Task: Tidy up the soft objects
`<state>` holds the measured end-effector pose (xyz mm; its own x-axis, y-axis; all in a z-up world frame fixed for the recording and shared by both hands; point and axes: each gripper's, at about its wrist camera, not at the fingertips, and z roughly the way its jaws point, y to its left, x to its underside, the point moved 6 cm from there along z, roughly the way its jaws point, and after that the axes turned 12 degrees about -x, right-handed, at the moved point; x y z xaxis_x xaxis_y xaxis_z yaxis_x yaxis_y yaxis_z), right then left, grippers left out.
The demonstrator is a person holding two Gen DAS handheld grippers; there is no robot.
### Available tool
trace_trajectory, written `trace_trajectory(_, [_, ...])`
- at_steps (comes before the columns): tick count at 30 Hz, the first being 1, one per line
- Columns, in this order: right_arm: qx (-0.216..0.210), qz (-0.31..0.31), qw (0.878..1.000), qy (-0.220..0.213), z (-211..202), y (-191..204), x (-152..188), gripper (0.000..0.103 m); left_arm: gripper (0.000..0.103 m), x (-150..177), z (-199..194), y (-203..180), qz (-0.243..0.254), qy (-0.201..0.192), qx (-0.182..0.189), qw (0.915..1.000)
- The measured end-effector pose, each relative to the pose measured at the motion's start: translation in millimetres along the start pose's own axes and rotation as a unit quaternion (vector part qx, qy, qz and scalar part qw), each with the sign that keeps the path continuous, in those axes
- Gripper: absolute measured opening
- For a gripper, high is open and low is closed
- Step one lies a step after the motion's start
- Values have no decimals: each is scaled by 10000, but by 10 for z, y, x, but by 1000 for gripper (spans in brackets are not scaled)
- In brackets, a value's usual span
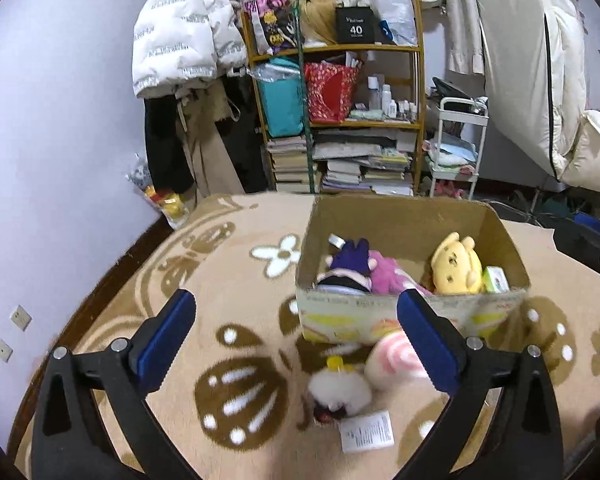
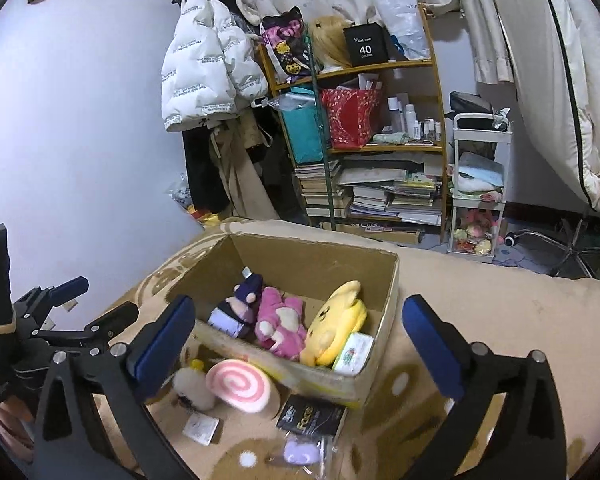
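Note:
An open cardboard box (image 1: 404, 316) (image 2: 300, 256) stands on a beige flowered blanket. Inside lie a purple doll (image 1: 346, 266) (image 2: 236, 304), a pink plush (image 1: 388, 276) (image 2: 280, 322), a yellow plush (image 1: 458, 264) (image 2: 336, 326) and a small green-white pack (image 2: 354, 352). In front of the box lie a white fluffy toy (image 1: 340, 392) (image 2: 190, 386) with a paper tag and a pink swirl roll plush (image 1: 396, 360) (image 2: 238, 384). My left gripper (image 1: 296, 344) is open above these two. My right gripper (image 2: 296, 340) is open and empty over the box's near wall.
A black packet (image 2: 312, 416) and a small purple item (image 2: 300, 452) lie on the blanket (image 1: 228, 280) before the box. A cluttered wooden shelf (image 1: 418, 92), hanging coats and a white cart (image 1: 456, 148) stand behind. The left gripper's body shows in the right wrist view (image 2: 40, 320).

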<state>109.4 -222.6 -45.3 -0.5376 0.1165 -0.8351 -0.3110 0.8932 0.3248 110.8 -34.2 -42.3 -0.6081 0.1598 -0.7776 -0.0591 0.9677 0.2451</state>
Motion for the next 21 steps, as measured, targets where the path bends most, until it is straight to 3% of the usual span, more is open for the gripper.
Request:
trace_trajectory(13, [107, 272, 9994, 161, -281, 173, 313, 103, 100, 364, -340, 47, 216, 423, 96, 9988])
trace_trajectory(21, [137, 485, 9977, 450, -214, 143, 502, 103, 100, 547, -180, -47, 138, 816, 256, 9962])
